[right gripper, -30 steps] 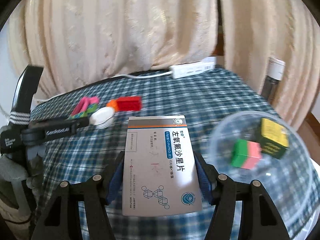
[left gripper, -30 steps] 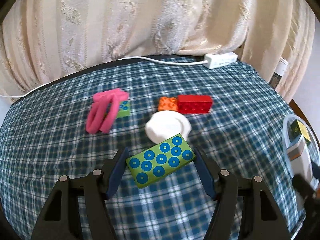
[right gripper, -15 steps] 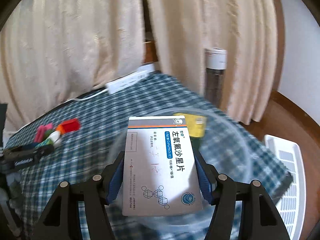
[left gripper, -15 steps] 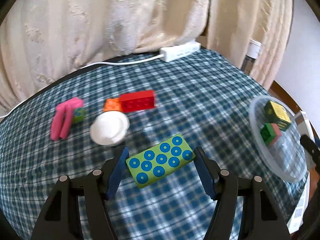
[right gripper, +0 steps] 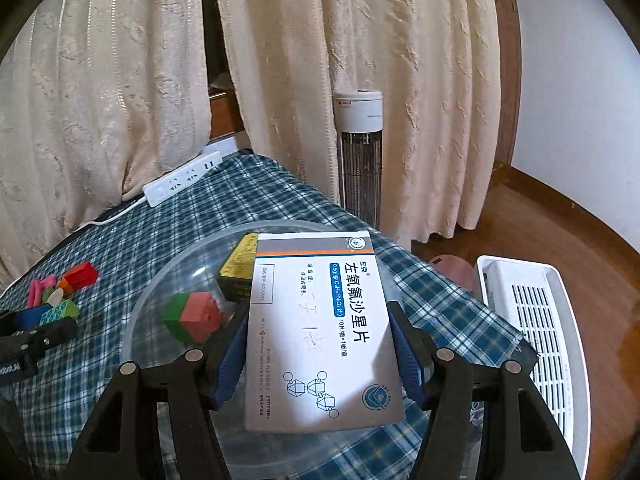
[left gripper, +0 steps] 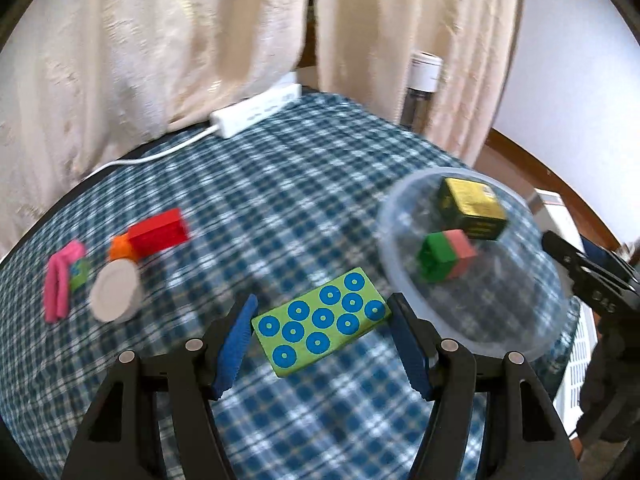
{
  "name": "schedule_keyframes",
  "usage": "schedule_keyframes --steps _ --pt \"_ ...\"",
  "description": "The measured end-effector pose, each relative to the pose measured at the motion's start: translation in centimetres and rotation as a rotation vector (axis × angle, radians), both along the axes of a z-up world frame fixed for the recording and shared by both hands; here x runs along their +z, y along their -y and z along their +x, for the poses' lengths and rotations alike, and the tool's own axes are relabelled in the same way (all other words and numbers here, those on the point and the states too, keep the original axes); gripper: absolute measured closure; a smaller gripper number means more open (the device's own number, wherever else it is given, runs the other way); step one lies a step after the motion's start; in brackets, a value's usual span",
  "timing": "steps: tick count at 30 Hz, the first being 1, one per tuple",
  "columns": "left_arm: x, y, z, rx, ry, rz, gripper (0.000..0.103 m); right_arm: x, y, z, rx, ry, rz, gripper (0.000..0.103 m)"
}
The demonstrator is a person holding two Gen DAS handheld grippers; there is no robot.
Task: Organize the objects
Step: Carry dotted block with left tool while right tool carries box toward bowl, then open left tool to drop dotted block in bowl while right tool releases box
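Left tongs (left gripper: 322,330): blue pads pressed on the two short ends of a flat green rectangular block with blue ringed dots (left gripper: 321,326); block carried clear of the bench, tilted, its right end higher.
Right tongs (right gripper: 316,338): blue pads closed on the long edges of a white and grey cardboard medicine box with blue printed characters (right gripper: 320,332); box held lengthwise along the fingers, printed face up.
Clear round plastic bowl (left gripper: 404,200): ahead and to the right of the left tongs, near them; directly under and ahead of the right tongs, so the medicine box hung over it.
Bowl contents: a green and pink plastic building block (right gripper: 192,314) just left of the right tongs; a black and yellow small carton (right gripper: 236,266) beyond it, partly hidden behind the medicine box.
Bench (left gripper: 280,184): covered with a blue and white checked cloth.
Left of the left tongs, well apart: red plastic brick (left gripper: 160,232) touching an orange plastic brick (left gripper: 120,248); white round lid (left gripper: 114,298) just in front of them; pink foam strips (left gripper: 60,284) further left, with a small green block (left gripper: 80,274) beside them.
Far edge of bench: white power strip (left gripper: 256,114) with its cable.
Right tongs seen from left camera (left gripper: 588,276): dark body at the right edge, beside the bowl; pads not visible there.
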State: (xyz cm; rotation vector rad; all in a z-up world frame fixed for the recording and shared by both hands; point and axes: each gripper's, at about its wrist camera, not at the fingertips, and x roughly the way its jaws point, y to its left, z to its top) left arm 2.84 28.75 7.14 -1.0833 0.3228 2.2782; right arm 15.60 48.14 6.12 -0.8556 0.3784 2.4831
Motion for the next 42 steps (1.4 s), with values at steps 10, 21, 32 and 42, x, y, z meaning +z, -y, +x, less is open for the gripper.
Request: schedule_keyframes --steps 10,21,32,42 --pt "-0.5 -4.8 1.2 -0.126 0.022 0.010 0.035 -0.2 -0.9 -0.2 -0.010 0.019 0.049 0.035" --pt "-1.7 -7.3 1.5 -0.200 0.065 0.024 0.035 -0.5 -1.9 -1.4 -0.019 0.033 0.059 0.035" --pt "-2.5 -7.6 1.5 -0.209 0.097 0.029 0.034 -0.8 -1.6 -2.0 -0.013 0.053 0.072 0.035" --pt "-2.5 -6.7 1.8 -0.187 0.082 0.022 0.034 -1.4 -1.1 -3.2 -0.016 0.111 0.130 0.035"
